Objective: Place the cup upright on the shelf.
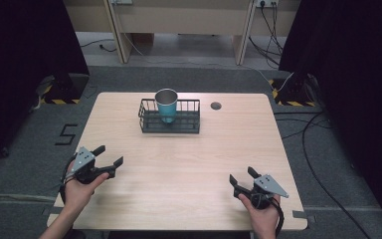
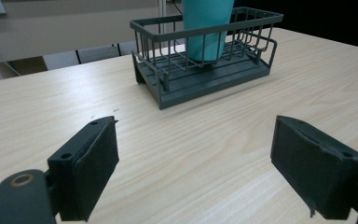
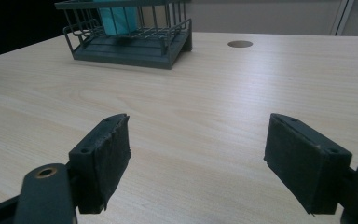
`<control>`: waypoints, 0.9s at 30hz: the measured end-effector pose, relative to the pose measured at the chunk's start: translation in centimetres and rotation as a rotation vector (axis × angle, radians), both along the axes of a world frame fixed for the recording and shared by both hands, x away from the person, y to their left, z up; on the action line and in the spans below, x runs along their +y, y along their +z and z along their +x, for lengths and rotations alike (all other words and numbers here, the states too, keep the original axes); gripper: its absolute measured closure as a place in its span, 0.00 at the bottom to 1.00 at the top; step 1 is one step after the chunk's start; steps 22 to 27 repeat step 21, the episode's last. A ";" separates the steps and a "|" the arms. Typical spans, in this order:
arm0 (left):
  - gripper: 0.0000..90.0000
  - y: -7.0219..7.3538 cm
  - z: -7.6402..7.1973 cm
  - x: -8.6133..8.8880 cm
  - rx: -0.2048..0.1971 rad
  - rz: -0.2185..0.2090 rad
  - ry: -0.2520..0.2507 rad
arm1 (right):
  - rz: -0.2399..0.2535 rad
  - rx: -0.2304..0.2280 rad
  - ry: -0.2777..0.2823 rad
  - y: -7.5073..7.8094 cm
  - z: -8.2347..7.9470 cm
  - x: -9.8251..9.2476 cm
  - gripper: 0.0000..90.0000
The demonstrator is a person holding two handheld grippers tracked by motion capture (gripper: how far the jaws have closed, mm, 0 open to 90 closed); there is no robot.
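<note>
Teal metal cup [image 1: 167, 106] with a silvery rim is the thing the work turns on, yet neither tool is anywhere close to it. The left tool [image 1: 110, 157], held in the person's left hand [image 1: 77, 186] at the near left of the pale wooden bench [image 1: 189, 159], has its black jaws spread wide and released, grasping nothing; the left gripper view shows bare wood grain between its pads [image 2: 94, 164]. The right tool [image 1: 240, 177], in the right hand [image 1: 263, 214] at the near right, is likewise released and empty, its pads [image 3: 107, 156] wide apart over the bench. Further out, well apart from both, the cup stands upright inside the dark grey wire basket [image 1: 169, 122] at the far middle of the bench, with a small round grommet hole [image 1: 216, 105] just beside the basket's right end. By my reading nothing of the handling has begun: the reach, the grasp and any lifting of the cup all remain to be done.
</note>
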State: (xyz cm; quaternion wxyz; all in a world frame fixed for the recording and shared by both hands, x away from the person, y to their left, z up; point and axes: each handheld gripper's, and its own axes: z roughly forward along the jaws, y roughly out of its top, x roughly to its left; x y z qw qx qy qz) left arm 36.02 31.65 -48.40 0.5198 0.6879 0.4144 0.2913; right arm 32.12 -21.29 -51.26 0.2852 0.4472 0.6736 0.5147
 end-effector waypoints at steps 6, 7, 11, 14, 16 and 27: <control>0.16 -0.9 -0.4 0.0 0.004 -0.010 0.018 | -0.001 0.000 0.001 0.0 0.0 0.0 0.25; 0.16 -1.0 -0.5 -0.1 0.005 -0.011 0.019 | -0.002 0.000 0.003 0.0 0.0 0.0 0.25; 0.16 -1.5 -0.9 -0.3 0.009 -0.002 0.014 | -0.005 0.001 0.010 0.0 0.1 0.0 0.25; 0.16 -1.6 -0.9 -0.3 0.007 0.007 0.018 | -0.005 0.000 0.014 0.0 0.1 0.0 0.25; 0.16 -1.6 -0.9 -0.1 0.000 0.002 0.031 | -0.005 0.000 0.015 0.0 0.1 0.0 0.26; 0.16 -1.6 -0.9 0.1 -0.012 -0.002 0.031 | -0.009 -0.003 0.013 0.0 0.1 0.0 0.26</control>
